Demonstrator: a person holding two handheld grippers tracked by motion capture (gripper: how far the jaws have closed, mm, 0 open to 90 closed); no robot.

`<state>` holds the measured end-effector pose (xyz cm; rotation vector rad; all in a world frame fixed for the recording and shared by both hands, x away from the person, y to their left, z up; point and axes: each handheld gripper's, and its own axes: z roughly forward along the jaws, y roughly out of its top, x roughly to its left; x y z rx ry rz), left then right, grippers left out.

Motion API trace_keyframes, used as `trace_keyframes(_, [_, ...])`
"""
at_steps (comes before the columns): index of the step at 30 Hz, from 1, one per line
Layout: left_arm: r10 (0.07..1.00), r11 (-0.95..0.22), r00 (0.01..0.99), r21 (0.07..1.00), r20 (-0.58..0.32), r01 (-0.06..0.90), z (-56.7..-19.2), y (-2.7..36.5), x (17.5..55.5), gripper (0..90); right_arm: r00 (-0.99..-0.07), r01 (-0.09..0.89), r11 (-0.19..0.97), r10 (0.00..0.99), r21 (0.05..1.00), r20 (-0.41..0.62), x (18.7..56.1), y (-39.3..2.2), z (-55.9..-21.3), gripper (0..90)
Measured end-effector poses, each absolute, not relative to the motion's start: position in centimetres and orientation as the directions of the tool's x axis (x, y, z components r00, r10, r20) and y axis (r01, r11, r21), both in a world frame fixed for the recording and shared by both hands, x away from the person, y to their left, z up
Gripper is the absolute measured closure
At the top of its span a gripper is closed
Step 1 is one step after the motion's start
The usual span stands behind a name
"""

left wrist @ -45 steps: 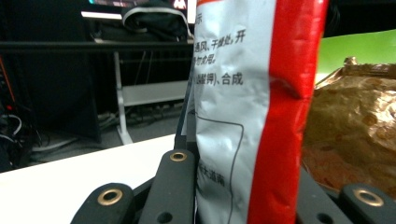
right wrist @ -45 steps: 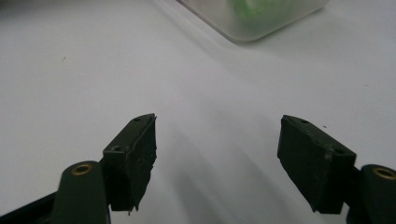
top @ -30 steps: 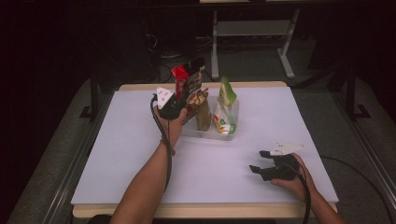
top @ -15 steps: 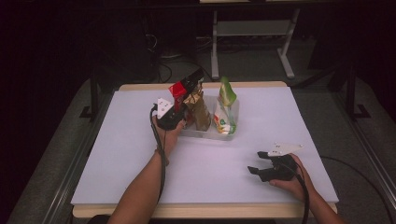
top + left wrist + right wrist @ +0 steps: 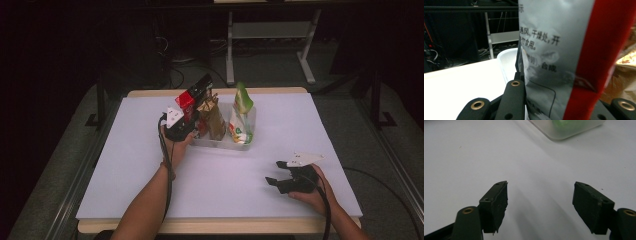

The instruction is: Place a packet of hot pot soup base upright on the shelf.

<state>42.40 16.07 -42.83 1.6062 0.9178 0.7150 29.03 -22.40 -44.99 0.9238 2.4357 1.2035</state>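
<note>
Now the left gripper has its jaws on the red-and-silver snack bag, just starting to loosen, at the clear tray's left end; that forearm stretches forward. Near the table's front edge, the right gripper rests level, jaws wide and empty.

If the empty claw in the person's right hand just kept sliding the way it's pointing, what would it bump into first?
The right claw points across bare white table, jaws open and empty. Straight ahead, the first thing looks to be the clear plastic tray holding the green-and-white pouch, probably at its near corner, though depth is hard to judge.
</note>
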Motion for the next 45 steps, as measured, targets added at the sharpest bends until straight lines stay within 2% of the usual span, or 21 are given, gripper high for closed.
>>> trace_keyframes(19, [0.836, -0.173, 0.548, 0.96, 0.026, 0.218, -42.4, 16.3, 42.4, 72.6, -0.751, 0.409, 0.462, 0.66, 0.787, 0.003, 29.0, -22.2, -44.6, 27.5])
trace_keyframes(25, [0.833, -0.179, 0.553, 0.952, 0.012, 0.249, -42.0, 16.1, 42.2, 72.9, -0.742, 0.412, 0.457, 0.67, 0.788, -0.001, 29.1, -22.3, -44.5, 27.5])
trace_keyframes(30, [0.821, -0.192, 0.571, 0.946, 0.011, 0.259, -41.6, 16.3, 41.9, 64.5, -0.715, 0.401, 0.457, 0.698, 0.794, -0.04, 29.1, -22.4, -44.0, 27.6])
trace_keyframes(36, [0.805, -0.217, 0.592, 0.946, 0.035, 0.239, -41.0, 17.2, 41.5, 59.8, -0.69, 0.397, 0.447, 0.721, 0.802, -0.06, 29.2, -22.6, -43.5, 28.2])
trace_keyframes(45, [0.768, -0.32, 0.628, 0.924, 0.123, 0.211, -40.2, 18.3, 39.9, 49.6, -0.68, 0.367, 0.494, 0.72, 0.788, -0.135, 28.9, -21.7, -42.8, 28.2])
